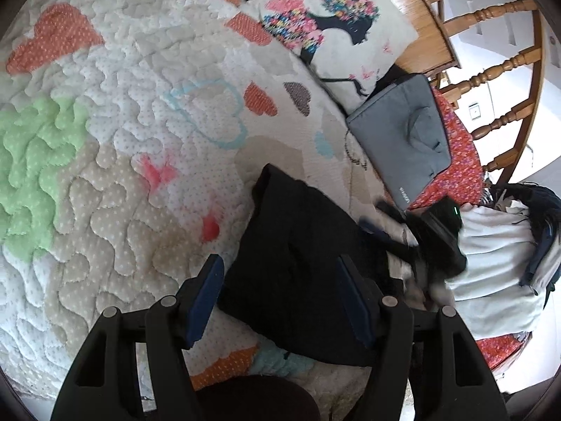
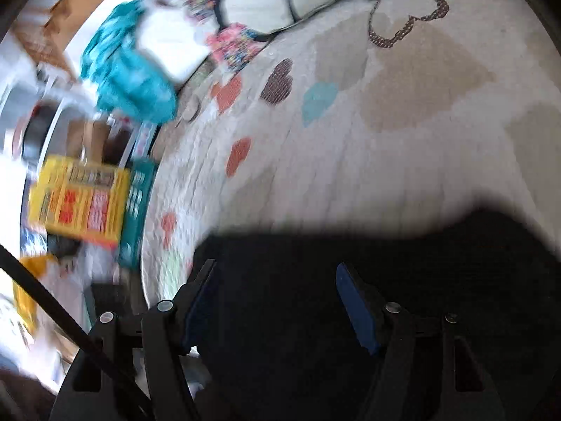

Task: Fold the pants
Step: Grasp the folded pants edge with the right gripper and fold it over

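Observation:
Black pants (image 1: 301, 263) lie folded into a compact bundle on a quilted heart-pattern bedspread (image 1: 122, 140). My left gripper (image 1: 280, 273) is open and hovers just above the bundle's near left part, holding nothing. The other gripper shows in the left wrist view (image 1: 413, 224) at the bundle's right edge, its jaws hard to make out. In the right wrist view the picture is blurred; my right gripper (image 2: 277, 280) is open over the black pants (image 2: 403, 280), holding nothing.
A printed cushion (image 1: 333, 24) and a grey laptop sleeve (image 1: 403, 140) lie at the far right of the bed. A pile of white and dark clothes (image 1: 501, 263) sits to the right. A wooden headboard (image 1: 498, 70) stands behind. Beside the bed are a yellow box (image 2: 80, 200) and teal fabric (image 2: 129, 70).

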Action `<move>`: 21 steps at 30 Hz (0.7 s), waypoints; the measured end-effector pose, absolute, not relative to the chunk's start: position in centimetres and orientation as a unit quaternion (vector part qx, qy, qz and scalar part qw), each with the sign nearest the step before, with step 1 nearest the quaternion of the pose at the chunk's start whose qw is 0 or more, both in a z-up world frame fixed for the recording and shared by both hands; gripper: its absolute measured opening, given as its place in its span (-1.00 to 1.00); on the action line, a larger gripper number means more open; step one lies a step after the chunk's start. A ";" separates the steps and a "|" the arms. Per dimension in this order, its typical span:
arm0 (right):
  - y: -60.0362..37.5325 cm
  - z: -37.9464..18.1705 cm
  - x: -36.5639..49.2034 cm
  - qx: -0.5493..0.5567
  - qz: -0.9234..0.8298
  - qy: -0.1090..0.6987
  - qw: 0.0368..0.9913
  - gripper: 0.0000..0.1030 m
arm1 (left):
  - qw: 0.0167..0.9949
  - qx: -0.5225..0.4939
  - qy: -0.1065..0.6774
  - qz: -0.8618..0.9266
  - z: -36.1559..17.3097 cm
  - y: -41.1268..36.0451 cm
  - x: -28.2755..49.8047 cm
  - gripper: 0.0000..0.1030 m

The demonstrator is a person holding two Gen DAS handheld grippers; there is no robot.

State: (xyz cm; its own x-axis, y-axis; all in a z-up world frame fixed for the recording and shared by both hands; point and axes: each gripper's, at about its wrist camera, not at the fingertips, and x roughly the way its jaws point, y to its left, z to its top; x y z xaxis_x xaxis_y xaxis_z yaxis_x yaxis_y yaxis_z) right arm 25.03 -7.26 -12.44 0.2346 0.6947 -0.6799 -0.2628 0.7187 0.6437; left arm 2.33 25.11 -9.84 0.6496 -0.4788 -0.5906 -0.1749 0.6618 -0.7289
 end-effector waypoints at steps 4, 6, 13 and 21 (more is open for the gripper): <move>-8.2 -9.1 25.5 0.231 0.322 0.492 0.775 0.36 | 0.831 -0.382 0.395 -0.088 -8.5 25.4 1.5 0.25; -7.8 -8.1 23.3 0.228 0.342 0.497 0.764 0.36 | 0.831 -0.383 0.395 -0.086 -8.6 25.7 1.3 0.25; -6.4 -13.0 19.7 0.210 0.310 0.599 0.708 0.35 | 0.820 -0.401 0.400 -0.082 -9.3 26.3 0.0 0.25; -3.6 -6.7 21.7 0.122 0.254 0.513 0.811 0.50 | 0.807 -0.427 0.399 -0.085 -9.7 26.7 -0.5 0.29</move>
State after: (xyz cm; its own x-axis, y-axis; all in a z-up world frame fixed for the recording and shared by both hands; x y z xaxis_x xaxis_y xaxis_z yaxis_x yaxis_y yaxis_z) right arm 21.72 -3.61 -6.67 0.3442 0.5372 -0.7700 -0.2864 0.8411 0.4588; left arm -0.49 26.72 -9.70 0.6668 -0.4786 -0.5713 -0.2033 0.6207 -0.7573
